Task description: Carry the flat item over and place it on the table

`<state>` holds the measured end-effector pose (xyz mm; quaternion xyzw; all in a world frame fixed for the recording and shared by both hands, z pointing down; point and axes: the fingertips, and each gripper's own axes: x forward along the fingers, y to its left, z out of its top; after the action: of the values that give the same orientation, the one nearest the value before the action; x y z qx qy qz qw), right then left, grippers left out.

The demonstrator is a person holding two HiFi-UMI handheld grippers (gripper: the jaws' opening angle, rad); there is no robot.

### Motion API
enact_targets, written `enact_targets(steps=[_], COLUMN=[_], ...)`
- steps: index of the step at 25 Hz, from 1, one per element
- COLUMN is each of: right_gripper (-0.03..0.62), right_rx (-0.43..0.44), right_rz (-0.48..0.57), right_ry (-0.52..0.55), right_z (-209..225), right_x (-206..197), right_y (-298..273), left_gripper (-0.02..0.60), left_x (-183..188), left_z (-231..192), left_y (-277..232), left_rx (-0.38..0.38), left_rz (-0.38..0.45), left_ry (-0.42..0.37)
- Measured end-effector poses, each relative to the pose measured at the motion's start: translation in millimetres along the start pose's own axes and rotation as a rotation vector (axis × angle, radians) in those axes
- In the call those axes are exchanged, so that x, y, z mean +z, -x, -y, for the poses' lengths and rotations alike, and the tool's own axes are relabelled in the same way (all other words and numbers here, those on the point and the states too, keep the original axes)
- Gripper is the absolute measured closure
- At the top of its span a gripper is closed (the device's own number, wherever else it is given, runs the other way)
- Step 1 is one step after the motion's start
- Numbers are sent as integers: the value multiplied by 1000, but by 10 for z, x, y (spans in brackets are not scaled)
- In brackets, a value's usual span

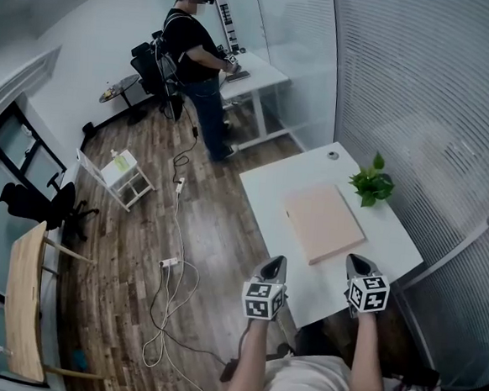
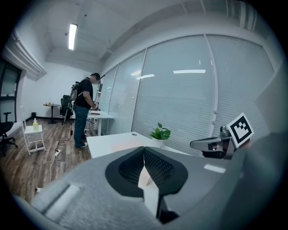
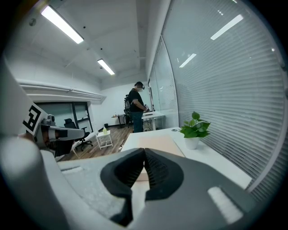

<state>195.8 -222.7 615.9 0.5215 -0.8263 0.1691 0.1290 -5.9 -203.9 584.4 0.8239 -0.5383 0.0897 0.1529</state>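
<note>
The pale pink flat board [image 1: 325,222] lies on the white table [image 1: 270,192], apparently already placed; the left gripper [image 1: 276,263] and right gripper [image 1: 356,262] are closed and empty.

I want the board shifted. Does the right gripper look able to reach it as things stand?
Probably yes: only bare table lies between the right gripper and the board, and the plant stands aside. The gripper's shut jaws must open first.

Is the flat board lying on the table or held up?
Lying flat: the board rests wholly on the white table, nothing gripping it.
</note>
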Motion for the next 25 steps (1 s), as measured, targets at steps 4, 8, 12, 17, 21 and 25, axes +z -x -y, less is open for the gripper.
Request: enact_targets(steps=[4,8,12,17,21,25], right_gripper=[592,592,592,592,593,594], right_rx=[-3,-2,12,46,71,52], right_rz=[-13,-9,19,10,26,11], right_ry=[13,22,-74,-40,-10,-10], right_z=[18,19,62,-56,-92,-21], right_x=[-5,46,71,64,178,82], right_y=[15,15,11,43,37,120], left_gripper=[572,572,572,572,572,574], left_x=[17,55,97,109,149,136], left_z=[39,10,-50,-30,37,72], left_y=[-2,25,58,147,122,112], left_rx=[-19,-24,1,-4,-49,-67], left_rz=[1,10,-7,11,5,-8], left_ry=[5,8,16,25,11,-1])
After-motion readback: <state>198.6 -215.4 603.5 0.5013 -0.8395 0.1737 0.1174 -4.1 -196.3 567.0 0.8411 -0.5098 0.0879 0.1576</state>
